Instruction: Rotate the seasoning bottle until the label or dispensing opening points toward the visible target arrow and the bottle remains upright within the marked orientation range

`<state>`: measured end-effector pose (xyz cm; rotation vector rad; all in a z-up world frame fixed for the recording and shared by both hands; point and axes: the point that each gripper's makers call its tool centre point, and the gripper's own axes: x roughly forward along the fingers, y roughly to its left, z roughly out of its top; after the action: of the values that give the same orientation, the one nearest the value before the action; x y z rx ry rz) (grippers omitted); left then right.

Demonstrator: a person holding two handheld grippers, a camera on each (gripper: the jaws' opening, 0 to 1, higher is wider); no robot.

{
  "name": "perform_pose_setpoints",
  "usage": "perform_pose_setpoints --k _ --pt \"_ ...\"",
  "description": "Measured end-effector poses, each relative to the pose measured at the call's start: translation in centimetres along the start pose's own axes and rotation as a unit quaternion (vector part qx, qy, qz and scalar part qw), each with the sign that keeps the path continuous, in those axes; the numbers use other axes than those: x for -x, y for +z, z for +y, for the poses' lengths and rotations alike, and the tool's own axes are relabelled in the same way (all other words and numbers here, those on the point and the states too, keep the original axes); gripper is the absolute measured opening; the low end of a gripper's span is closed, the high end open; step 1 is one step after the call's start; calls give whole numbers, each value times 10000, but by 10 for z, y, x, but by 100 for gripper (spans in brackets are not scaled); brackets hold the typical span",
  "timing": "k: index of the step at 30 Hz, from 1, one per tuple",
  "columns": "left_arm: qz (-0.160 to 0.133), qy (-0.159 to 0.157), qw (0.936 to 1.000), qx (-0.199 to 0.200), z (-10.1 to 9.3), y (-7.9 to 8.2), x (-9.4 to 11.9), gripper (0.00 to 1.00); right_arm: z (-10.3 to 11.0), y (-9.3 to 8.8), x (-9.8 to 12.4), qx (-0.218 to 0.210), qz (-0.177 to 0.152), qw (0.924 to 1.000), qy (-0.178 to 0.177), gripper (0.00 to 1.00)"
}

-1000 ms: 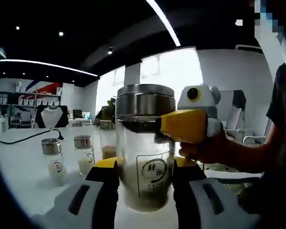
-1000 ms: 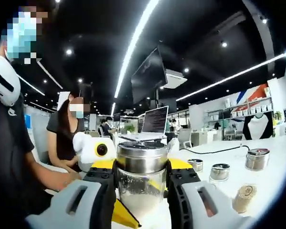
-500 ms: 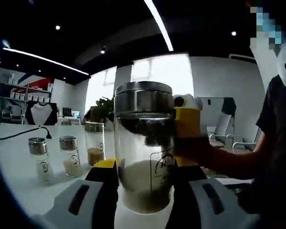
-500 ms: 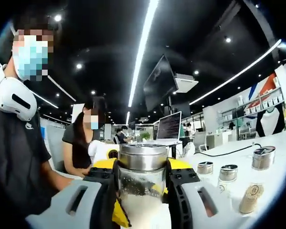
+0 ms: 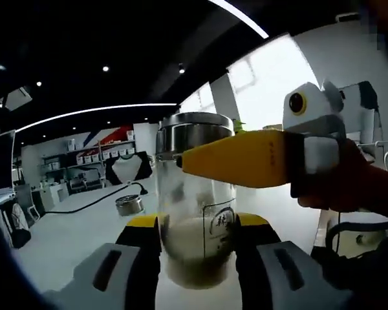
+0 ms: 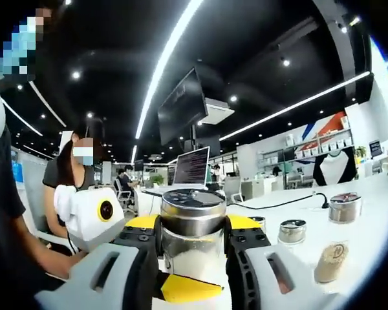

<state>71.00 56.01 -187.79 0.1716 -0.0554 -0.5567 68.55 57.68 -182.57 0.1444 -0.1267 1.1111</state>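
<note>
While upright, seasoning bottle clamped low by left gripper, lid pinched by right gripper

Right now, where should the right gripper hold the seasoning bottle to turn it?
By the steel lid, jaws on opposite sides, coming in level. The lid is round and the bottle stands upright; the left gripper already clamps the glass lower down.

Seasoning bottle upright between left gripper jaws, on table
</note>
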Motion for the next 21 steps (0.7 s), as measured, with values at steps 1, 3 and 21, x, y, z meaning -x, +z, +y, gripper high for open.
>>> perform_pose_setpoints --k 1,3,21 --pt "9 43 10000 3 1 -1 0 45 1 -1 -2 26 -11 10000 -51 37" --pt "-4 203 9998 -65 4 -1 1 45 1 -2 -5 29 -28 9999 -124 37" --pt "-42 -1010 9944 309 -21 -2 -6 44 -12 -2 10 159 398 9987 -274 36"
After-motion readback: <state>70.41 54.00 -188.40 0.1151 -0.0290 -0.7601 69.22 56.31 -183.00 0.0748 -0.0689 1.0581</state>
